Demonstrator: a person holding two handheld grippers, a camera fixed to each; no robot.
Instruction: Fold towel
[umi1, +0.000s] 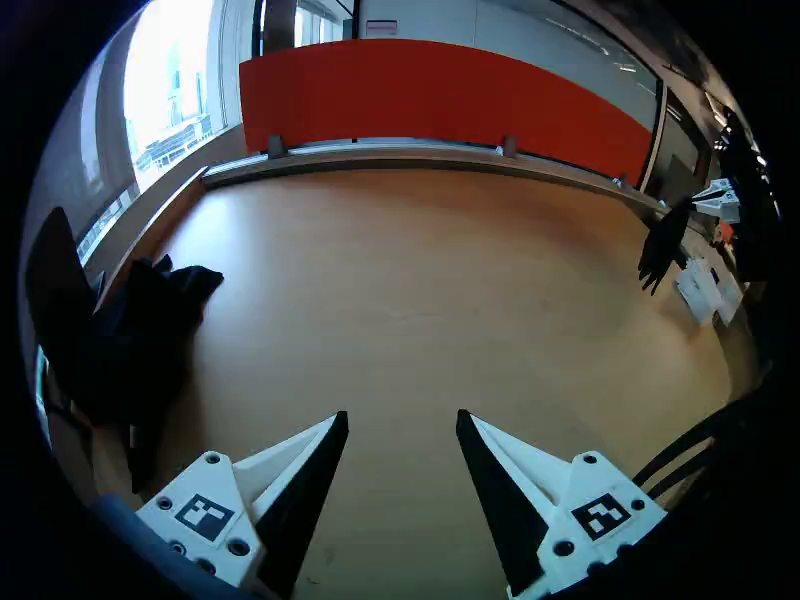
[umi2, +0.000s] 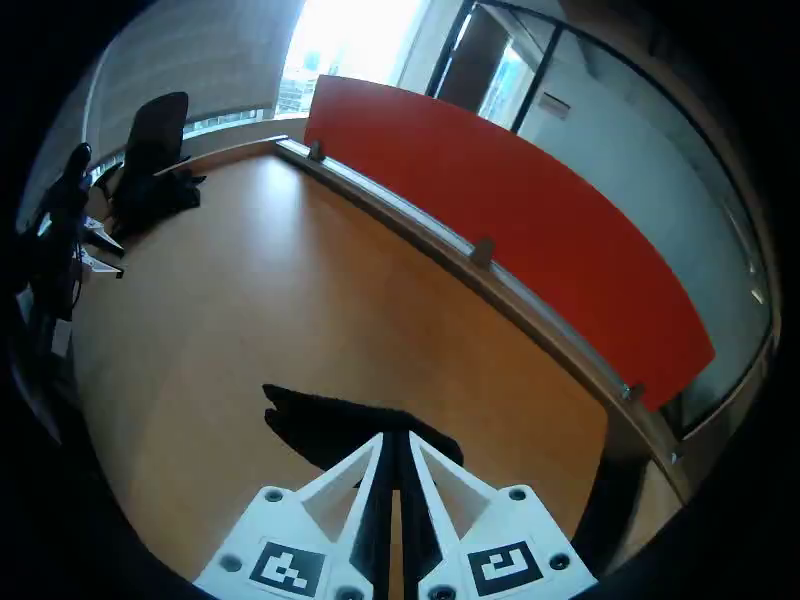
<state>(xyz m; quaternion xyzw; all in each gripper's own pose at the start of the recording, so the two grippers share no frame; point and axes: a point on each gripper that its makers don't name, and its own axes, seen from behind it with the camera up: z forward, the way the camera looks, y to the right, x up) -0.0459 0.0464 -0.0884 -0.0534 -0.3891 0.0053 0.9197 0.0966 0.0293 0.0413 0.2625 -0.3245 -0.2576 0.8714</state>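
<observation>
Nearest, the right gripper (umi2: 397, 440) has its fingers pressed together, pinching the black cloth towel (umi2: 315, 422) just above the light-brown wooden tabletop (umi2: 250, 300). Over that tabletop the left gripper (umi1: 400, 425) stands spread, holding nothing. A long red divider panel (umi2: 520, 200) runs along the tabletop's far edge.

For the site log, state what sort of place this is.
Probably an office: a long wooden desk with a red divider panel along its far edge, big windows behind, and a dark office chair at the desk's far end.
</observation>
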